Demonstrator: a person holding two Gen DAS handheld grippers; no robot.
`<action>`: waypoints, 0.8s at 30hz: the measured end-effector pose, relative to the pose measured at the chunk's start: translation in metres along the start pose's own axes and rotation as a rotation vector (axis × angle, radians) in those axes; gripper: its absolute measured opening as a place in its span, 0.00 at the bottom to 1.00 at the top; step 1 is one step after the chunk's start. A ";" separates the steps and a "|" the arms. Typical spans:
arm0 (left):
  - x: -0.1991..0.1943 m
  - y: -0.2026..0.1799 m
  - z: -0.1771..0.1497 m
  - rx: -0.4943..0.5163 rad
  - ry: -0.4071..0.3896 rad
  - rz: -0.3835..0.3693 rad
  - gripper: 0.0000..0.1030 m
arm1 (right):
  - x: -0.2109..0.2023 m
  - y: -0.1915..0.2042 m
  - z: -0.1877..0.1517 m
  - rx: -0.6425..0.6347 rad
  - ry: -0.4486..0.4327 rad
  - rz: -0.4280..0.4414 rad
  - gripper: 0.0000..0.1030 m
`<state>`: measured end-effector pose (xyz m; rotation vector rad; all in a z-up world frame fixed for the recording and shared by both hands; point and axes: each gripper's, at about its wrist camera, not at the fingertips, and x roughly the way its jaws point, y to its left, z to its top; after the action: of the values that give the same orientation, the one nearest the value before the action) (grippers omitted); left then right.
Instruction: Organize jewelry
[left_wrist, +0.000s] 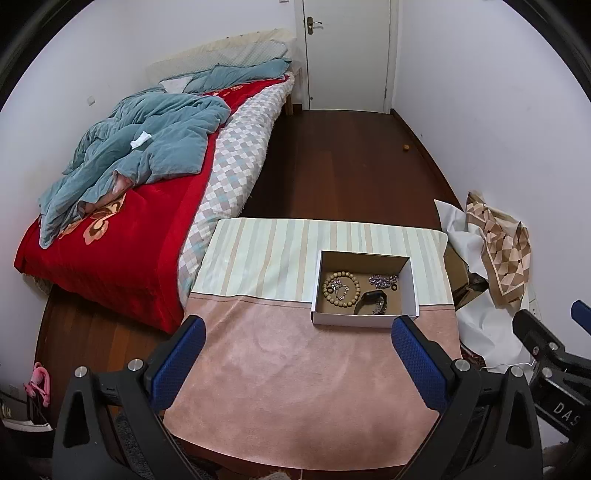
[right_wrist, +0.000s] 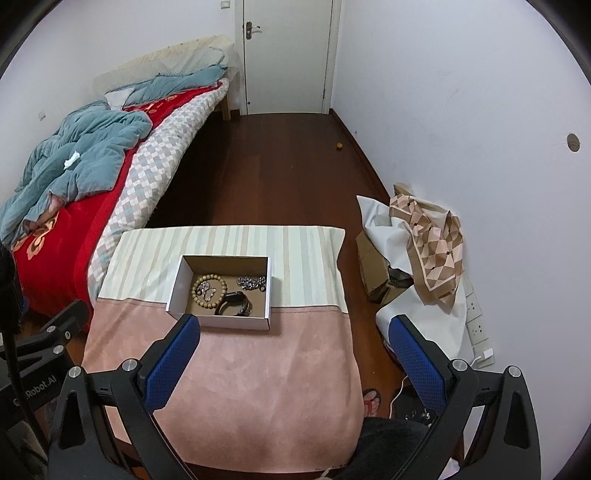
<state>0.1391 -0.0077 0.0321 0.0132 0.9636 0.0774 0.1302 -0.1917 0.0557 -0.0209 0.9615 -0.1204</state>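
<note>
A shallow white cardboard box sits on the cloth-covered table. Inside lie a wooden bead bracelet, a small silver chain within its ring, a silver chain and a black band. My left gripper is open and empty, held above the pink cloth short of the box. My right gripper is open and empty, near the table's right edge.
A bed with a red blanket and blue quilt stands to the left. Dark wood floor leads to a white door. White bags and a patterned scarf lie on the right by the wall, with a power strip.
</note>
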 end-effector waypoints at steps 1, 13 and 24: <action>0.000 0.001 0.001 0.000 0.000 0.000 1.00 | 0.001 0.000 0.000 -0.001 0.004 0.002 1.00; 0.000 0.003 0.001 -0.004 0.002 -0.008 1.00 | 0.000 0.004 -0.002 -0.014 0.006 0.002 1.00; 0.000 0.004 -0.004 -0.004 0.008 -0.008 1.00 | 0.000 0.005 -0.004 -0.026 0.016 0.003 1.00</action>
<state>0.1361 -0.0035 0.0299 0.0053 0.9717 0.0724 0.1277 -0.1870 0.0529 -0.0423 0.9788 -0.1056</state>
